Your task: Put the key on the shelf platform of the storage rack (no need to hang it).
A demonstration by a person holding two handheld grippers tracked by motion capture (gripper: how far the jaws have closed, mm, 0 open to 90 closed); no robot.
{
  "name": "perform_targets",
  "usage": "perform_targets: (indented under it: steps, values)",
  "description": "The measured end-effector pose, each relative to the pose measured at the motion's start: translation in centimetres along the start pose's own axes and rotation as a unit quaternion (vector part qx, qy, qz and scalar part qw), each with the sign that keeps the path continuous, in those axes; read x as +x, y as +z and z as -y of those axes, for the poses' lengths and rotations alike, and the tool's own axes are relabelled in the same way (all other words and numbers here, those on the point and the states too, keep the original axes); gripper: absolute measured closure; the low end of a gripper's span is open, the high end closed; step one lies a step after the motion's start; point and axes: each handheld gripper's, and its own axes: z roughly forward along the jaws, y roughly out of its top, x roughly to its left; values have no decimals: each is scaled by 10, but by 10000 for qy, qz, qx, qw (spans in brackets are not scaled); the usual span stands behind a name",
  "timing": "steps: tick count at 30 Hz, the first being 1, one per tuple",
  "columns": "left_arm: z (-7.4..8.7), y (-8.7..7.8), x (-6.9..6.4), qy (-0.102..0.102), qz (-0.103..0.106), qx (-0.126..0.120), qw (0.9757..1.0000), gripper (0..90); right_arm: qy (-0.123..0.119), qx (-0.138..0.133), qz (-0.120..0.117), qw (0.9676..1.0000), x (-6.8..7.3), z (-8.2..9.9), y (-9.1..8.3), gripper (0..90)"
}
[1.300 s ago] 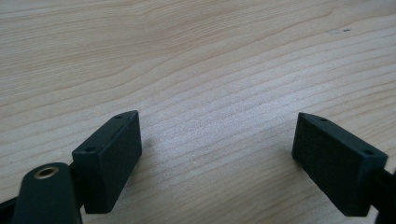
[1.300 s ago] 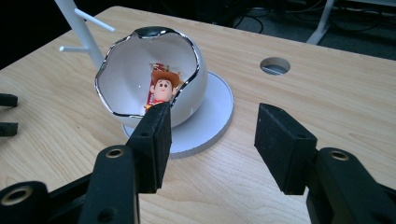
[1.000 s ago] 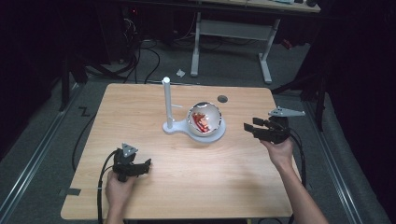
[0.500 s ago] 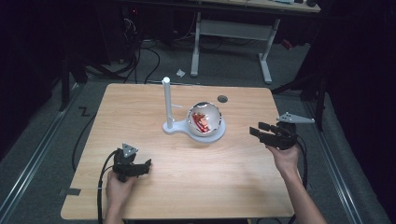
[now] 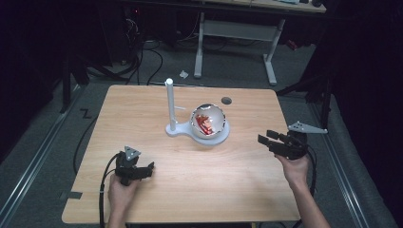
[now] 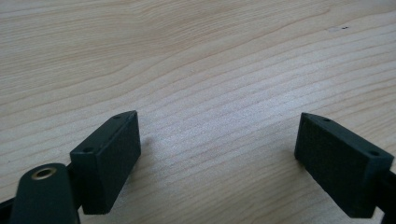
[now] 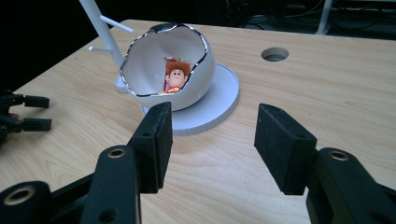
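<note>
Since the white cracked-egg shell [image 7: 163,67] faces right, right gripper [image 7: 212,142] lines up half-open, empty | left gripper [image 6: 219,158] parked wide on the bench [image 5: 157,102]

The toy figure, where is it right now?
The toy figure sits inside the broken white shell on the round white base, mid-table in the high view, just right of the white post.

Light wooden desk [image 5: 157,109], round cable hole [image 5: 226,100] near far edge. White round base [image 5: 223,135] at middle, cracked egg-shaped shell [image 5: 208,118] on it, white post [image 5: 169,102] beside.
</note>
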Motion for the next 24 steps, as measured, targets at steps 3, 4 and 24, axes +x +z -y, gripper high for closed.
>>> perform_targets:
  steps: [3, 4, 24]
  values:
    - [0, 0, 0, 23, 13, -7, 10000, 147, 32, 16, 13, 10000, 1, 6, -2, 468]
    - [0, 0, 0, -17, -8, -4, 10000, 147, 29, 5, 6, 10000, 0, 8, -2, 469]
    - [0, -1, 1, 6, 7, -15, 10000, 152, 257, 161, -120, 9995, 6, 37, 10, 468]
